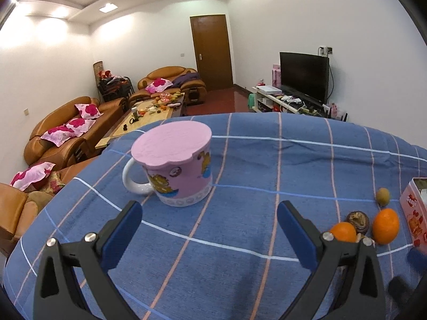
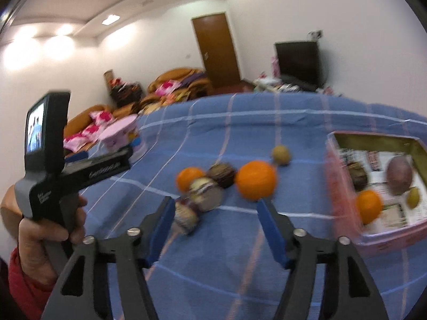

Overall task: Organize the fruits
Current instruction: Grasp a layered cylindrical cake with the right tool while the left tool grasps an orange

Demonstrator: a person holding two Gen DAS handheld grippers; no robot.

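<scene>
On the blue checked cloth (image 2: 226, 138) lie loose fruits: a big orange (image 2: 255, 180), a smaller orange (image 2: 189, 178), several dark purple fruits (image 2: 222, 174) and a small yellow-green fruit (image 2: 280, 154). The pink tin box (image 2: 344, 186) at the right holds an orange (image 2: 368, 206), a purple fruit (image 2: 399, 177) and other fruits. My right gripper (image 2: 213, 208) is open and empty, just short of the loose fruits. My left gripper (image 1: 209, 214) is open and empty in front of a pink lidded mug (image 1: 177, 166). The oranges (image 1: 385, 225) show at its right.
The left hand-held gripper body (image 2: 53, 157) and the hand stand at the left of the right wrist view. Beyond the table are brown sofas (image 1: 66, 130), a coffee table (image 1: 144, 117), a TV (image 1: 304, 76) and a door (image 1: 212, 52). The right wrist view is motion-blurred.
</scene>
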